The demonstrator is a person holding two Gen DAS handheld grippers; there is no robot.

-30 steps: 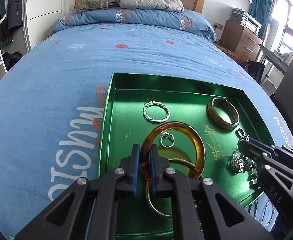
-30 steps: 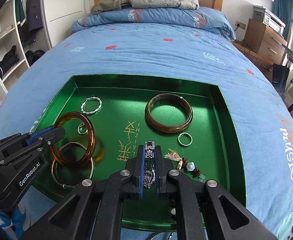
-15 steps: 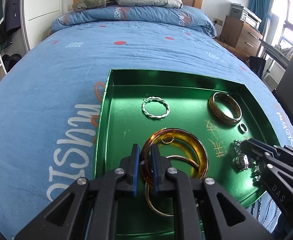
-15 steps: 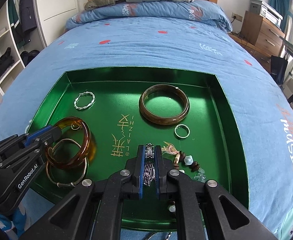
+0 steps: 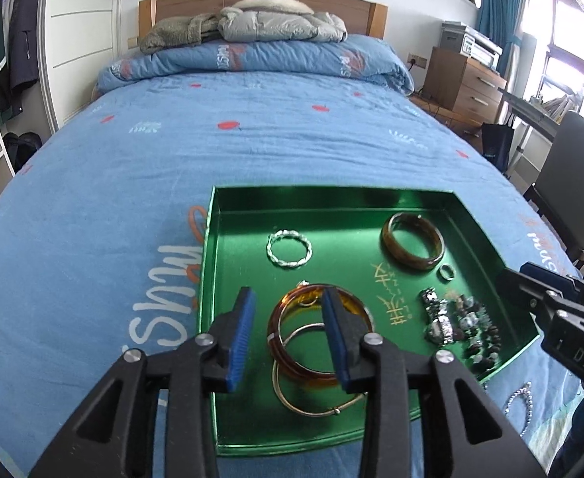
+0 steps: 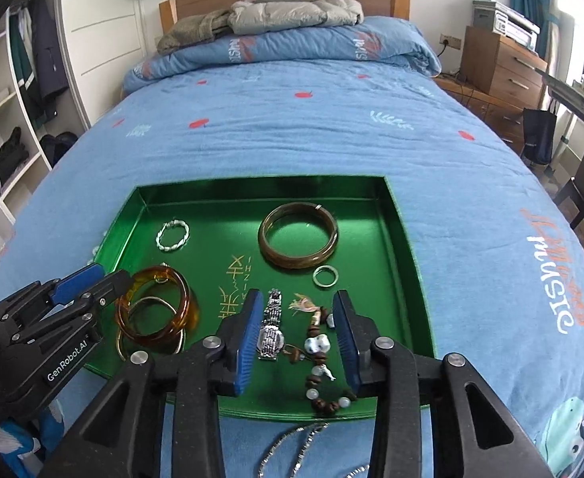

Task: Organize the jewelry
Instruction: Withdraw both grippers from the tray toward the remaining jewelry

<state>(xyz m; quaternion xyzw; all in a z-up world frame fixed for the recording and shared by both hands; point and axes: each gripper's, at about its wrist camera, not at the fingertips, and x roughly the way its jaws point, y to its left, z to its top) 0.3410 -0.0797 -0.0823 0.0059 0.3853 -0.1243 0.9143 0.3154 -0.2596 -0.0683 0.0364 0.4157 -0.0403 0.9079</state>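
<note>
Left wrist view: the left gripper (image 5: 288, 334) is hanging released over the green tray (image 5: 212, 255), its jaws having just been opening, nothing pressed between the blue pads. The amber bangle (image 5: 292, 362) is lying flat in the tray, showing in the gap and behind the right finger, overlapping a thin gold bangle (image 5: 312, 406) nearer the camera. Ahead of the fingers a twisted silver bracelet (image 5: 289, 249) is resting, with a brown bangle (image 5: 411, 247) ahead and to the right.

In the right wrist view, the right gripper (image 6: 296, 330) is likewise standing released, jaws having just been opening. The silver watch (image 6: 271, 328) is lying on the tray floor just beside the left pad, and a beaded bracelet (image 6: 320, 358) is sprawling between the fingers. A small ring (image 6: 325, 276) is sitting just ahead.
</note>
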